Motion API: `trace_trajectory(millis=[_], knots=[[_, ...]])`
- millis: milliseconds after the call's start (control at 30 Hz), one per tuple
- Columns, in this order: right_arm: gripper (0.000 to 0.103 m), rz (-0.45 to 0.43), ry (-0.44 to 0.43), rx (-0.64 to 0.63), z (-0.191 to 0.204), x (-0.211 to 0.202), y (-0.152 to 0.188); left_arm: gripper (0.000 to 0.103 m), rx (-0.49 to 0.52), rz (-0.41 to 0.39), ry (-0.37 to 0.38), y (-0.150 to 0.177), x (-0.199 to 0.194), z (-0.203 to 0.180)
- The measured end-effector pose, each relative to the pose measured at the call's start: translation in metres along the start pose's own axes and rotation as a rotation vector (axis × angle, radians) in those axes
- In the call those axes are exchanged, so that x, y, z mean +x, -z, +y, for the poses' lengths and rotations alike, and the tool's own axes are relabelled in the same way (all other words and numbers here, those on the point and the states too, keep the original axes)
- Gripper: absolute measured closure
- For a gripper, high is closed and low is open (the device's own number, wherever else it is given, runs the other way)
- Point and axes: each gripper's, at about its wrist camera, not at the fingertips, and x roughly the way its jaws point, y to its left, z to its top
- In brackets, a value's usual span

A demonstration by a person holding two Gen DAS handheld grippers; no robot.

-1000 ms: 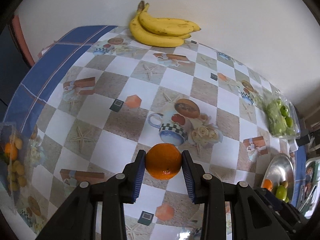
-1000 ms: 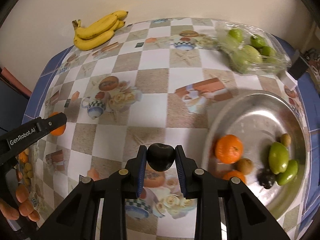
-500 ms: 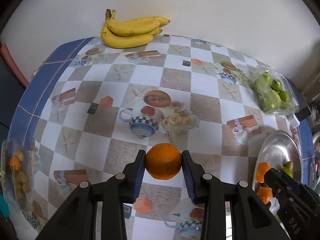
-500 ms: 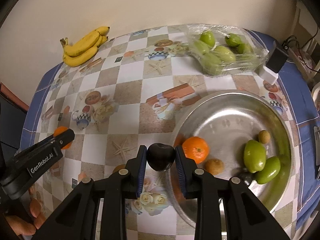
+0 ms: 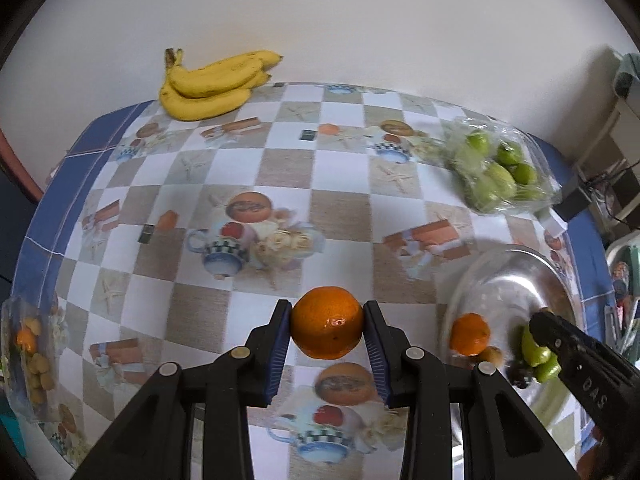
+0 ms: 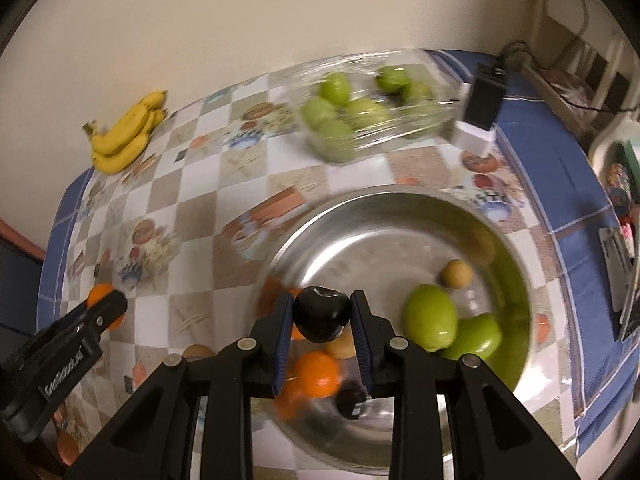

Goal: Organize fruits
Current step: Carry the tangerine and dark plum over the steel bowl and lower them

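Both grippers have travelled right since a second ago: the left gripper (image 5: 327, 328), clamped on an orange (image 5: 327, 322), now nears the bowl (image 5: 500, 264); the right gripper (image 6: 322, 316), clenching a dark plum (image 6: 322, 314), hangs over it. Only the right view shows a black adapter (image 6: 484, 100).

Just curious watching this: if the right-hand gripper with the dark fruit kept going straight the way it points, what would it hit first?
Probably the metal bowl: the right gripper, shut on the dark fruit, points down over its near side, likely meeting the oranges there first. Depth is unclear.
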Motion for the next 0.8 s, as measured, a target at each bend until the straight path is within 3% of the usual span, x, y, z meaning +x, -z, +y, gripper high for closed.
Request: trace_trajectory(millis=[367, 800], knots=[[0.073, -0.031, 0.044, 0.096, -0.056, -0.004, -0.011, 0.064, 0.112, 0.014, 0.113, 0.005, 0.004, -0.070], [0.073, -0.049, 0.021, 0.070, -0.057, 0.026, -0.016, 0.064, 0.222, -0.021, 0.121, 0.005, 0.041, -0.115]])
